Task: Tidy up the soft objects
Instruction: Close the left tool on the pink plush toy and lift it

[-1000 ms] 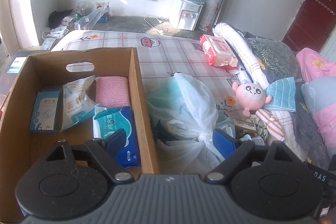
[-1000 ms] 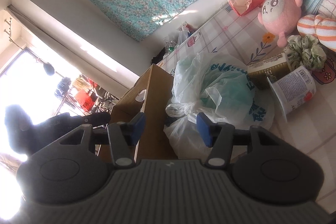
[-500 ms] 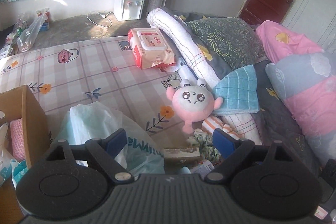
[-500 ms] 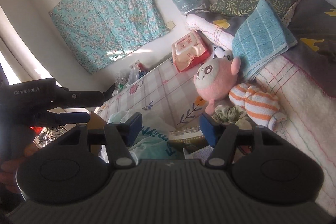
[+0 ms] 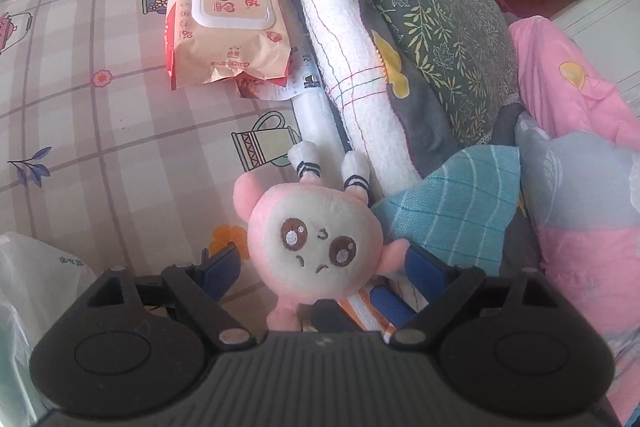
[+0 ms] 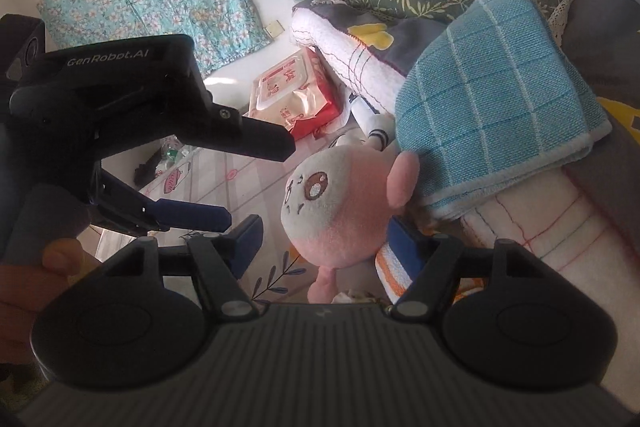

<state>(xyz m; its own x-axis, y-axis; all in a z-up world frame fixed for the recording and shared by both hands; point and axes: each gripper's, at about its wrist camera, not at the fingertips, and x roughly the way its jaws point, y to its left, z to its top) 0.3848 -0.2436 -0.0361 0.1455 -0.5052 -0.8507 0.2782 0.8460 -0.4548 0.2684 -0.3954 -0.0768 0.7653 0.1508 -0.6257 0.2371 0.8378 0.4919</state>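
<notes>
A pink and white plush toy [image 5: 316,247] lies on the patterned bedsheet, also in the right wrist view [image 6: 340,211]. My left gripper [image 5: 324,267] is open, its blue pads on either side of the plush, not closed on it. My right gripper [image 6: 328,239] is open too, its pads flanking the plush from the other side. The left gripper shows in the right wrist view [image 6: 224,183] at the left, just short of the plush. A blue checked cloth [image 5: 452,211] lies to the right of the plush, also in the right wrist view [image 6: 496,99].
A pack of wet wipes [image 5: 228,23] lies farther up the bed. A rolled white towel [image 5: 340,39], a leaf-patterned pillow [image 5: 436,15] and pink bedding [image 5: 576,115] are on the right. A plastic bag [image 5: 28,299] is at the left. An orange striped cloth [image 6: 394,273] lies under the plush.
Both grippers moved from the cardboard box and plastic bag across to the plush toy. It now sits between the open pads of each.
</notes>
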